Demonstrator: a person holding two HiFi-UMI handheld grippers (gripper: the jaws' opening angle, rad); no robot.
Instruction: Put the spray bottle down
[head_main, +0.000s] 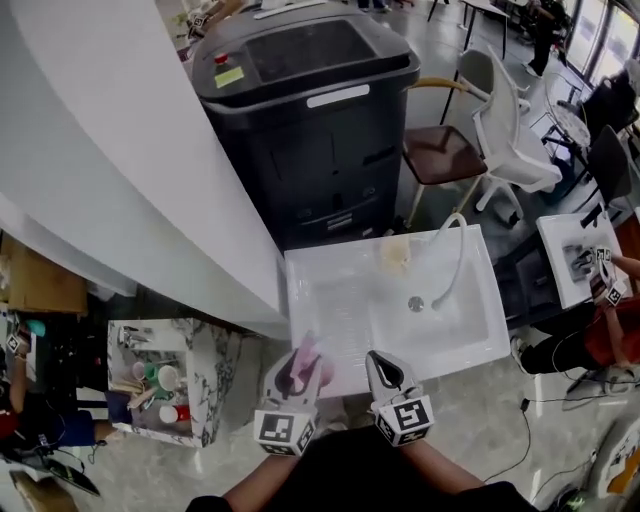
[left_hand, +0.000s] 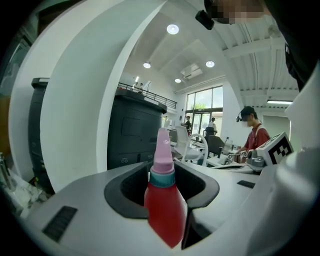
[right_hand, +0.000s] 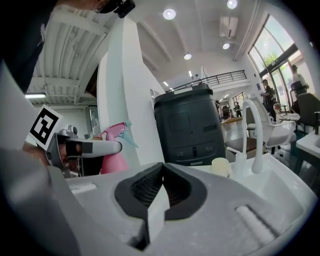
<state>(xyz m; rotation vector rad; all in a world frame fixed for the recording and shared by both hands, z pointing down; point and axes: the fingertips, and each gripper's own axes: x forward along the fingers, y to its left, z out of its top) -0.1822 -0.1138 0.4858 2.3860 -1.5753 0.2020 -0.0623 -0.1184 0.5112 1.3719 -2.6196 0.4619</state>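
While the big black machine (head_main: 310, 110) fills the far side, the white sink (head_main: 470, 330) lies just in front of it. The left gripper (head_main: 296, 378) and the right gripper (head_main: 386, 368) hover side by side at the near edge of the sink. The left jaws are clamped on the spray bottle (left_hand: 165, 210), which stands upright between them, above the sink's near left corner. The right jaws are pressed together with nothing between. A small pale thing (head_main: 396, 255), perhaps a cup, sits at the back of the sink.
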